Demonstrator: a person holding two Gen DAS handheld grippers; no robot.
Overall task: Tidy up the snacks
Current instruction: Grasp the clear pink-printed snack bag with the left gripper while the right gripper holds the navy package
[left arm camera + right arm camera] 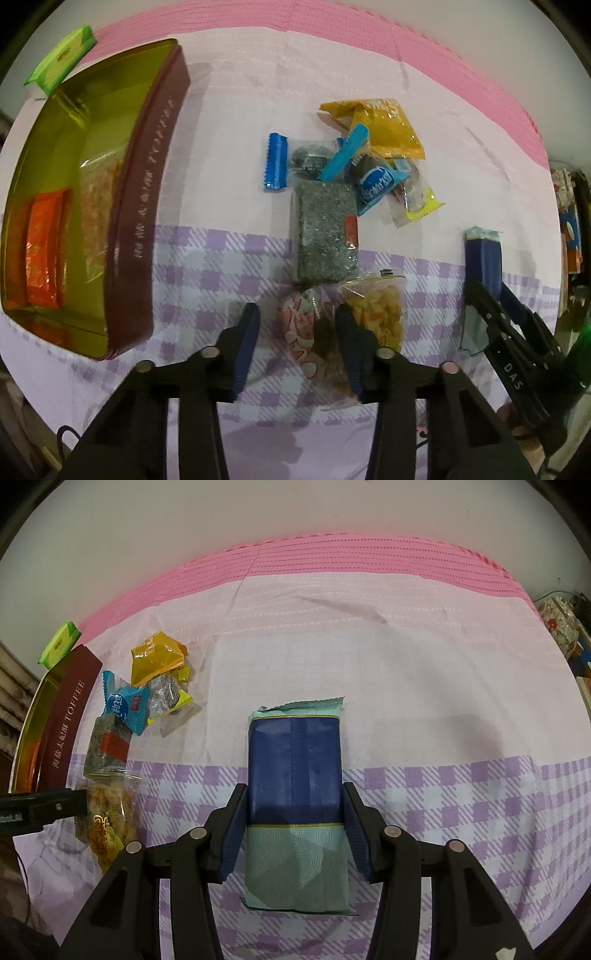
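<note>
The right gripper point(293, 821) had its blue pads clamped on both sides of a navy packet point(295, 771) with a pale teal patterned end and a seam down the middle, over the purple-checked part of the cloth point(461, 794). The left gripper point(295, 325) pointed down at a clear bag of mixed snacks point(317, 332), orange and pinkish bits inside. One pad was against the bag, the other stood clear of it, so not a real grip, jaws apart. Above that sat a grey-green speckled block point(327, 229), then a loose pile of small wrapped sweets point(373, 173), blue, yellow and clear. Off to the left was the maroon toffee tin point(136, 206) with a gold inside, holding an orange packet point(44, 247) and a clear bag of pale stuff point(99, 221). A green packet point(61, 57) lay just behind the tin.
</note>
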